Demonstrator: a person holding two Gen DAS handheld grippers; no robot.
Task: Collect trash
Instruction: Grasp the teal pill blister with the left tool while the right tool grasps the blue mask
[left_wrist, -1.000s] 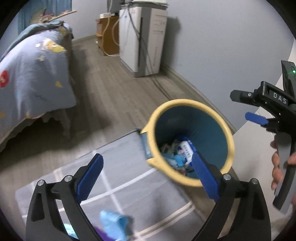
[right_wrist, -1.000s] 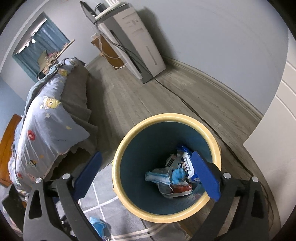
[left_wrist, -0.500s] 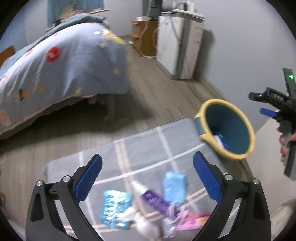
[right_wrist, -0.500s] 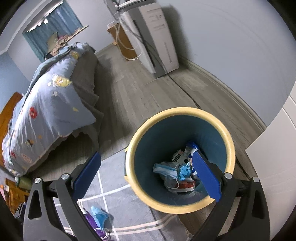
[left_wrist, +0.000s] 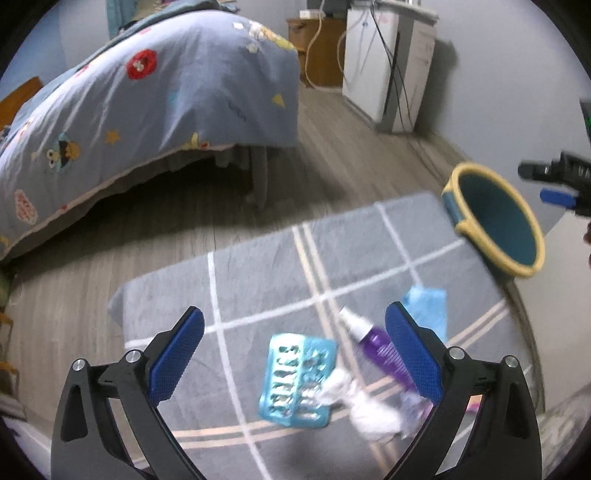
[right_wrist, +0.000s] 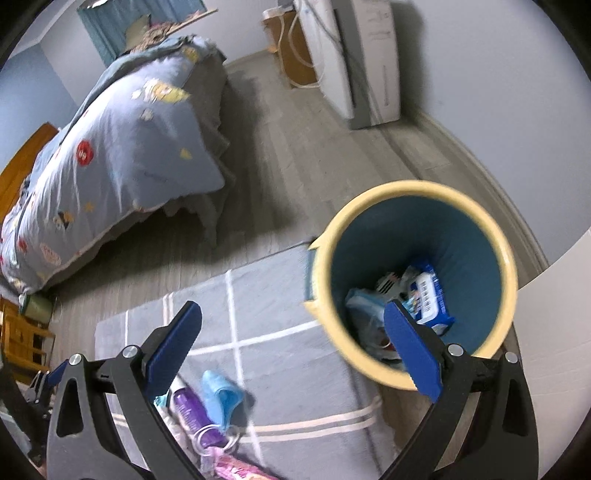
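1. Left gripper (left_wrist: 295, 350) hangs over the grey rug (left_wrist: 258, 266), fingers (left_wrist: 177, 354) spread wide, nothing between them
2. Below it lies the trash pile: a teal packet (left_wrist: 299, 380) at centre, a white crumpled wad (left_wrist: 365, 406) touching its 4 o'clock corner
3. A purple bottle (left_wrist: 376, 347) lies just beside the packet at 2 o'clock, white cap pointing toward 11; the right finger hides its lower end
4. A light-blue mask (left_wrist: 428, 310) sits beside the bottle, toward 1 o'clock
5. The bin (left_wrist: 458, 218), yellow rim and teal inside, stands at the rug's 2 o'clock corner, well apart from the pile
6. Right gripper (right_wrist: 291, 347) is over the rug by the bin (right_wrist: 413, 188), fingers (right_wrist: 173, 350) spread, holding nothing
7. From the right wrist, the bin sits at 2 o'clock with trash (right_wrist: 428, 295) in its bottom: a blue-and-white pack and blurred wrappers
8. The mask (right_wrist: 221, 395) and bottle (right_wrist: 192, 413) show at 7 o'clock, touching, with a pink wrapper (right_wrist: 240, 467) below them
9. A bed (left_wrist: 147, 92) with a patterned blue cover fills 10 o'clock in both views
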